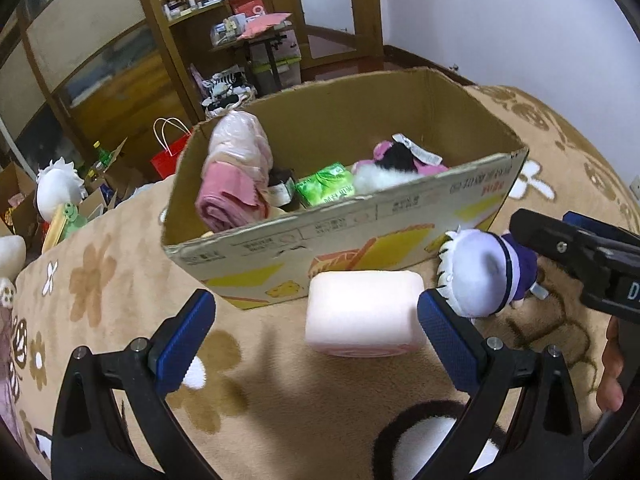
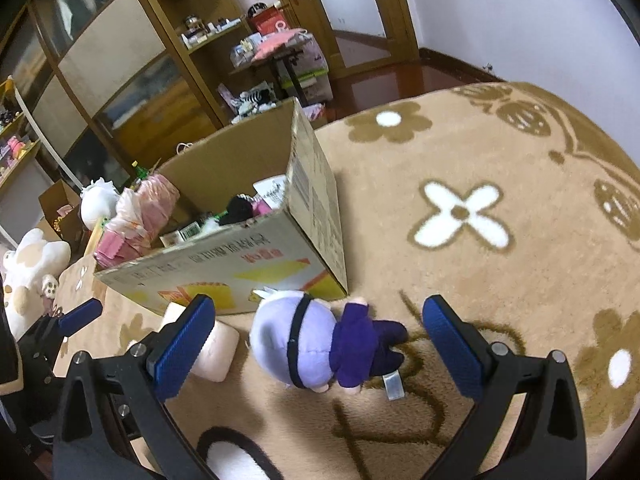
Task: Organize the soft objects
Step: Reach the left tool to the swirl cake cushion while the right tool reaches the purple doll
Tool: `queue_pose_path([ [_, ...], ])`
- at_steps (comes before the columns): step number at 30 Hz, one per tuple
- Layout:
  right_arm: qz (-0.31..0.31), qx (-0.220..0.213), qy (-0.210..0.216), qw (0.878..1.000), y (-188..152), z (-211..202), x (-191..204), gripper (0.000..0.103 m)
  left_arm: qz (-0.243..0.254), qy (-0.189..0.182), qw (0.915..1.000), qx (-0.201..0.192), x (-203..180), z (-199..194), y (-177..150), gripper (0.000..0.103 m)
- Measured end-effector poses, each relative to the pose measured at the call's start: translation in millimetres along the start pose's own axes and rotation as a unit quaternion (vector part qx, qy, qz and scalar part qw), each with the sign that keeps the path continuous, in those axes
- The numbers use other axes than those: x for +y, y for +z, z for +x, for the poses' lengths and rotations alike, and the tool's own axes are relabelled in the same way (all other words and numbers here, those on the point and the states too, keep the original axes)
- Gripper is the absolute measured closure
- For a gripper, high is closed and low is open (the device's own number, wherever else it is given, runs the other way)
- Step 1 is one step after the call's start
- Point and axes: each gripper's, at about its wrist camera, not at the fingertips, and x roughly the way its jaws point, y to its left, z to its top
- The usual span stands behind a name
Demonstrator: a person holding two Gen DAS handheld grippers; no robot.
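Both tongs gape wide — left tongs (image 1: 316,336) near the pink sponge (image 1: 362,312), right tongs (image 2: 320,336) over the plush doll (image 2: 316,344).

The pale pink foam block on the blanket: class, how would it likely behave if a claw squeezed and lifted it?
The pale pink foam block looks soft and rounded, so it probably dents under pressure. It seems light for its bulk. Its flat faces suggest it would slide, not roll, on the blanket.

Cardboard box (image 2: 224,268) walls off bare blanket (image 2: 500,280) beyond the doll (image 2: 320,344).
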Motion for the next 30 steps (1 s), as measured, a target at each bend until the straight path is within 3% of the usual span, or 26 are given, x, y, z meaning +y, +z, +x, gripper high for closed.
queue_pose_path([
  [9,0.008,0.030,0.003,1.000,-8,24,0,0.000,0.016,-0.024,0.9995,0.011,-14,13,-4,0.003],
  [30,0.032,0.068,0.009,0.997,-16,54,-13,0.000,0.044,-0.016,0.9979,0.046,-32,50,-13,0.003],
])
